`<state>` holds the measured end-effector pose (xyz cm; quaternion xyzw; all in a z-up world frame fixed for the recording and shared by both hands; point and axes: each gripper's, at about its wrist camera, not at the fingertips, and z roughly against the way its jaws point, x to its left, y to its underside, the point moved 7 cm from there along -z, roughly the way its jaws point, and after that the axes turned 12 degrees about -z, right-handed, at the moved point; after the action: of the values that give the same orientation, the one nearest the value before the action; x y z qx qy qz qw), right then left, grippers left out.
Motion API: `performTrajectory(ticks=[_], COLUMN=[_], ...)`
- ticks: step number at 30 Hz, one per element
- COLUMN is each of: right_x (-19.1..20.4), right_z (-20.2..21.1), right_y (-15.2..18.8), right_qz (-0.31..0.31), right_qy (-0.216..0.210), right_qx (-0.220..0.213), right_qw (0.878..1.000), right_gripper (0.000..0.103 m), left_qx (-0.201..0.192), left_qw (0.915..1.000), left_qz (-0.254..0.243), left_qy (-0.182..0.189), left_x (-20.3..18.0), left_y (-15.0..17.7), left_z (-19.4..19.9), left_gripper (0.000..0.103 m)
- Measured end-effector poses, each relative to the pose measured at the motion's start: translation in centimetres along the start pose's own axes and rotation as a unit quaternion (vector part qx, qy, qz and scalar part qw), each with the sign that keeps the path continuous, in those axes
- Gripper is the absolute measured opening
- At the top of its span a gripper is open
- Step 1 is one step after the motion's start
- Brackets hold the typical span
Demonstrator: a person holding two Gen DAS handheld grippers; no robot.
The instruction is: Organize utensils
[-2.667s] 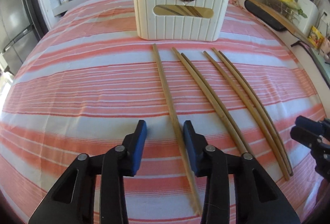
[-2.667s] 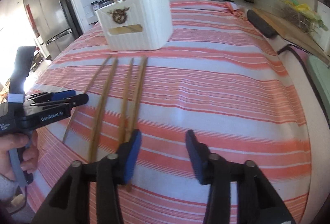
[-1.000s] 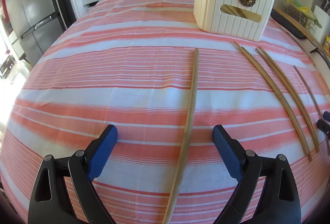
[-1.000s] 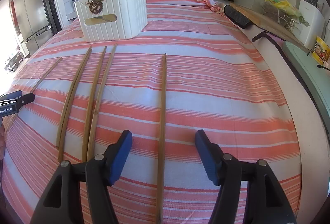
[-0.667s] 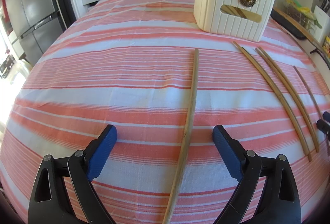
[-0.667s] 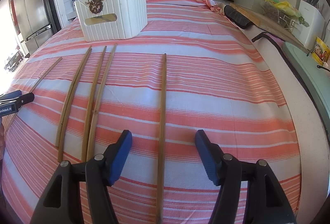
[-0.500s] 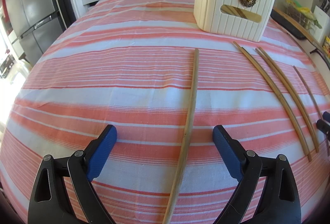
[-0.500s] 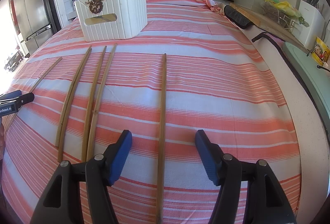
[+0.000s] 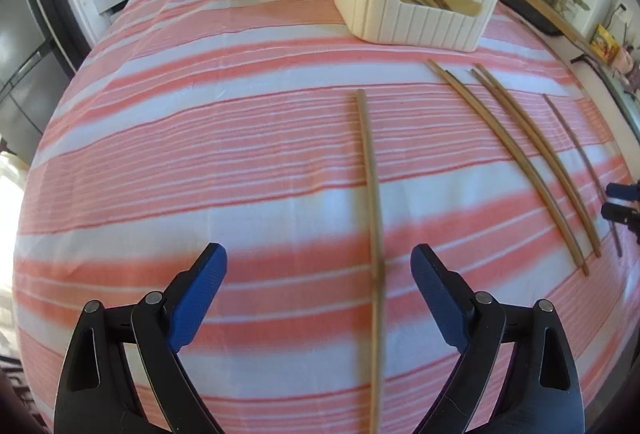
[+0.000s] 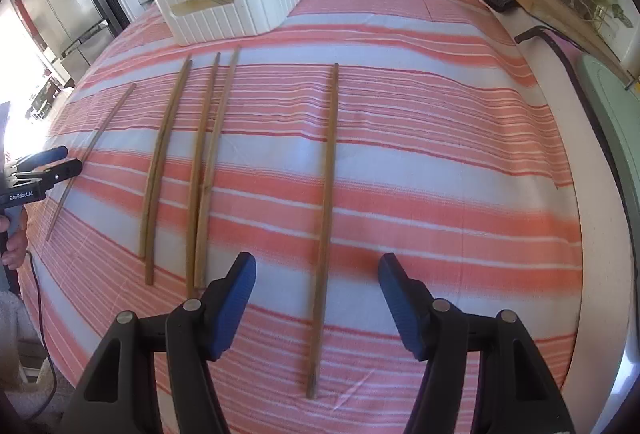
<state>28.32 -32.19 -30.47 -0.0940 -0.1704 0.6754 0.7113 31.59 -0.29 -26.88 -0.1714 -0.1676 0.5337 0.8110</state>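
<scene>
I've got each claw spread over a lone chopstick on the tabletop, left claw [image 9: 319, 274] just narrowing around its chopstick [image 9: 370, 190], right claw [image 10: 317, 276] straddling the other [image 10: 326, 202]; next, pinch, then carry ahead to the white holder [image 9: 416, 0].

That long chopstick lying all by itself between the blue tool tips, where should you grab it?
Probably near the end closest to the right tool, coming straight down from above. The lone chopstick lies flat on the striped cloth, thin and straight, so the open blue tips can close across its narrow width. Nothing lies close beside it there.
</scene>
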Motion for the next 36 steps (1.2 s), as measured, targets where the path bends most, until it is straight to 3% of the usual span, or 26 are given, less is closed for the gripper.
performTrajectory(ticks=[3, 5, 6, 8, 9, 10, 13, 16, 20, 24, 29, 33, 36], right_x=[0.8, 1.7, 2.0, 2.2, 2.2, 2.2, 2.0, 2.9, 4.5, 5.7, 7.2, 9.1, 11.1], right_z=[-1.4, -2.6, -3.2, -4.3, -4.6, -4.8, -3.7, 1.2, 9.0, 14.1, 19.6, 23.7, 26.0], right_y=[-3.2, -5.6, -7.0, -9.5, -10.6, -11.4, -12.6, -12.2, -10.4, -9.4, -11.9, -17.6, -21.7], right_qz=[0.011, 0.012, 0.012, 0.006, 0.001, -0.006, -0.035, -0.040, -0.021, -0.002, 0.013, 0.027, 0.037], right_qy=[0.021, 0.022, 0.030, 0.039, 0.042, 0.043, 0.019, -0.034, -0.091, -0.103, -0.103, -0.097, -0.099], right_qx=[-0.002, -0.004, -0.010, -0.022, -0.027, -0.029, -0.045, -0.101, -0.176, -0.225, -0.300, -0.366, -0.412], right_qw=[1.000, 1.000, 0.999, 0.999, 0.999, 0.999, 0.998, 0.994, 0.980, 0.969, 0.948, 0.925, 0.905], right_gripper=[0.065, 0.056, 0.054, 0.033, 0.023, 0.006, 0.006, 0.006, 0.006, 0.006, 0.006, 0.006, 0.006], left_qx=[0.017, 0.032, 0.037, 0.037, 0.038, 0.037, 0.015, -0.057, -0.146, -0.208, -0.295, -0.363, -0.401], left_qw=[0.9997, 0.9991, 0.9989, 0.9987, 0.9986, 0.9984, 0.9989, 0.9970, 0.9868, 0.9741, 0.9482, 0.9269, 0.9125], left_qz=[-0.011, -0.021, -0.027, -0.031, -0.033, -0.036, -0.042, -0.026, -0.010, 0.006, 0.041, 0.067, 0.079], left_qy=[0.013, 0.015, 0.015, 0.018, 0.018, 0.020, 0.017, 0.044, 0.070, 0.089, 0.109, 0.067, 0.013], left_x=[0.1, -0.3, -0.6, -1.2, -1.6, -1.9, -2.6, -2.9, -2.6, -2.2, 0.4, 2.9, 4.2], left_y=[-2.2, -3.8, -4.7, -6.3, -6.9, -7.3, -7.9, -8.7, -8.8, -9.6, -13.5, -19.2, -23.2], left_z=[-1.5, -2.3, -2.7, -3.1, -3.3, -3.4, -2.1, 3.0, 10.6, 16.0, 22.5, 26.4, 27.0], left_gripper=[0.081, 0.077, 0.068, 0.045, 0.015, 0.006, 0.005, 0.005, 0.005, 0.005, 0.005, 0.005, 0.005])
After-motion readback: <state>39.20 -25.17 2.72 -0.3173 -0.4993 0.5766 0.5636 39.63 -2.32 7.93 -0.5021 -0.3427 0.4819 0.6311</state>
